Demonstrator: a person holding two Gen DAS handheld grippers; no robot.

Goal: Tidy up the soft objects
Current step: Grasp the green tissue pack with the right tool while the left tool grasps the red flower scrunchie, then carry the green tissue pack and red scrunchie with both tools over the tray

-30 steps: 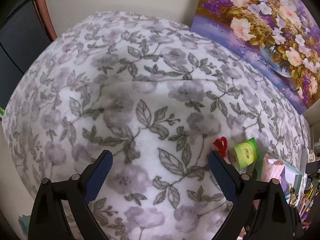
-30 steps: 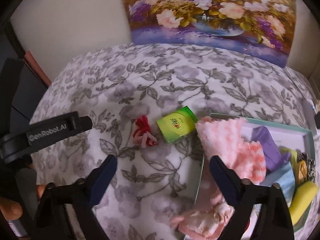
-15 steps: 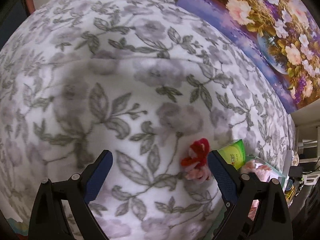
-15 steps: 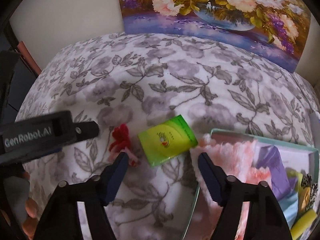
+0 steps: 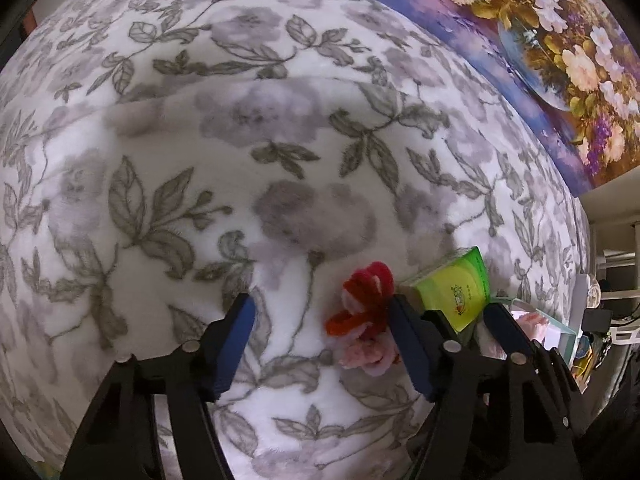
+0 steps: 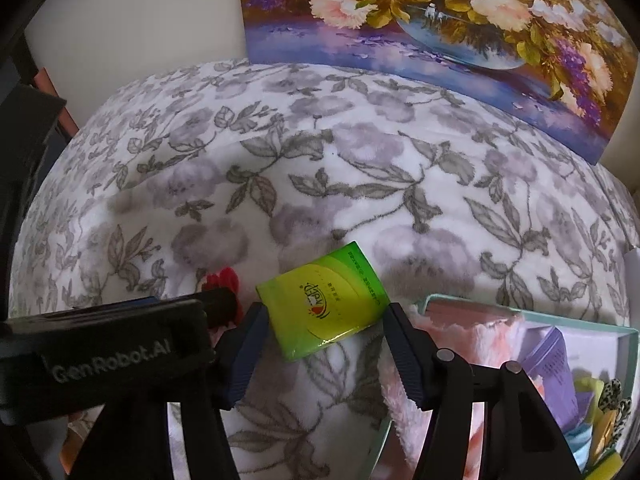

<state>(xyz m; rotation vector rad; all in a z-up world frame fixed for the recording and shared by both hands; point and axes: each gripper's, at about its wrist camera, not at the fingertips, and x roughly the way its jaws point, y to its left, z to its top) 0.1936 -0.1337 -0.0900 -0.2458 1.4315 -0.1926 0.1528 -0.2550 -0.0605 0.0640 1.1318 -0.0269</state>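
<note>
- Right now I have both grippers low over the floral blanket [image 6: 320, 168], each lined up on a loose item, so I judge this to be the pick-up step.
- My right gripper [image 6: 322, 350] has its jaws apart, one on either side of the green tissue pack [image 6: 322, 306]; whether the pads already touch it, I cannot tell.
- That pack lies flat on the blanket, just beside the left rim of the teal tray [image 6: 430, 300].
- My left gripper [image 5: 320, 344] is also spread wide, with the red and pink chenille flower [image 5: 366, 316] lying against the inner face of its right-hand finger, not centred between the two.
- Inside the tray I see a pink fluffy cloth [image 6: 476, 340], a purple pack [image 6: 550, 360] and some yellow pieces near the right edge.
- Next, I would close the right jaws on the pack's sides, lift, and carry it over the tray rim.
- For the flower, I would shift the left gripper rightward first; its fuzzy loops look likely to slip.
</note>
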